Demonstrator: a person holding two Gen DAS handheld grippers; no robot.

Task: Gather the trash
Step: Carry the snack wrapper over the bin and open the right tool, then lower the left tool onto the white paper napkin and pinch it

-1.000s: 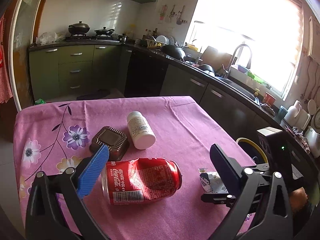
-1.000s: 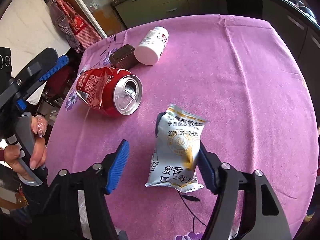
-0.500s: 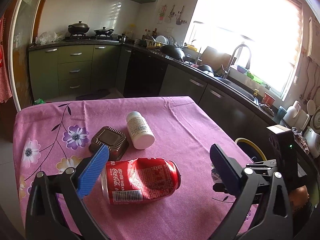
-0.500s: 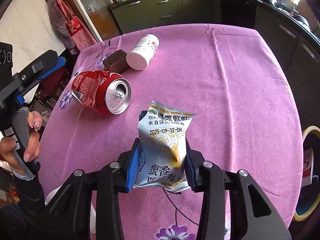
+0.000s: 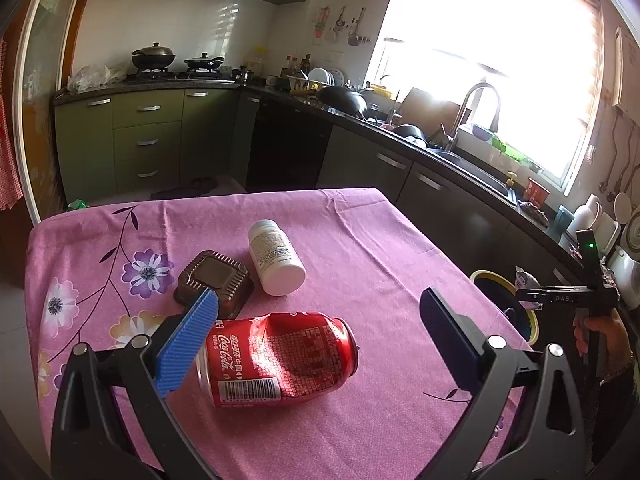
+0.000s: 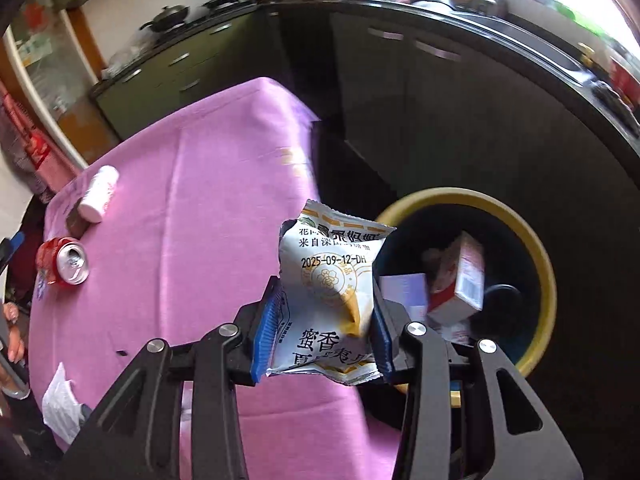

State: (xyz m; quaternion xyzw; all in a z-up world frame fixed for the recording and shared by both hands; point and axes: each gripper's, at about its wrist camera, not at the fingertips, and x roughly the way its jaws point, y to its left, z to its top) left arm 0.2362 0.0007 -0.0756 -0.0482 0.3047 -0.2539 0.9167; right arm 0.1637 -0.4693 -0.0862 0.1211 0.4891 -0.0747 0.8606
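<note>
Three items lie on the pink floral tabletop (image 5: 360, 240): one dented red can (image 5: 280, 356) lettered "Coca-Cola" with a barcode, one white bottle (image 5: 276, 258) on its side with unreadable small print, one brown ribbed tray (image 5: 214, 282). The left hand-held gripper (image 5: 316, 344) hangs spread wide over the can, holding nothing. The right hand-held gripper (image 6: 324, 328) is clamped on one white-and-yellow snack packet (image 6: 332, 288) stamped "2025-09-12-DH", off the tabletop edge, beside the yellow-rimmed bin (image 6: 540, 256) holding several cartons
</note>
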